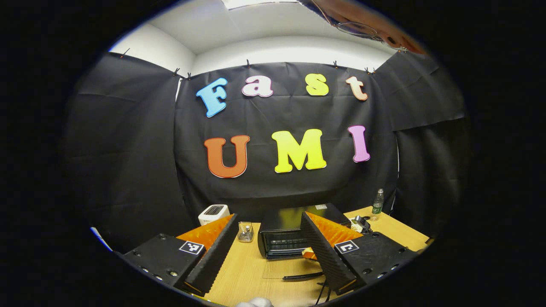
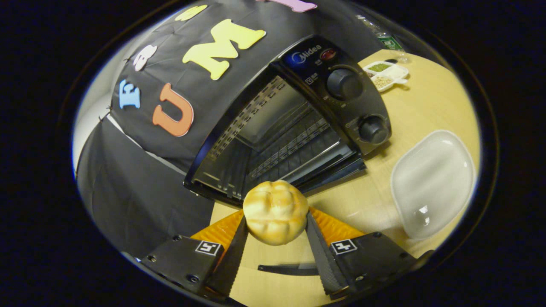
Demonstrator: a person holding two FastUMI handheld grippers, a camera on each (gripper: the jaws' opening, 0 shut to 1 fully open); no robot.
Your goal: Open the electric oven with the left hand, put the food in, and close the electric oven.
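Now right fingers (image 2: 239, 251) around bun (image 2: 275, 212)

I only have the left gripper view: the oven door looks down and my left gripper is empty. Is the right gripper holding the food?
Observer: Yes. In the right gripper view the right gripper is shut on a bun, both fingers pressing its sides.
Operator: How does it sit relative to the oven?
Observer: The bun is in front of the oven opening, not yet inside; the wire rack beyond it looks bare.
Operator: Anything beside the oven I can't make out?
Observer: An empty white plate lies on the table on the side of the oven's control knobs.
Operator: And my left gripper?
Observer: The left gripper is open, holding nothing.
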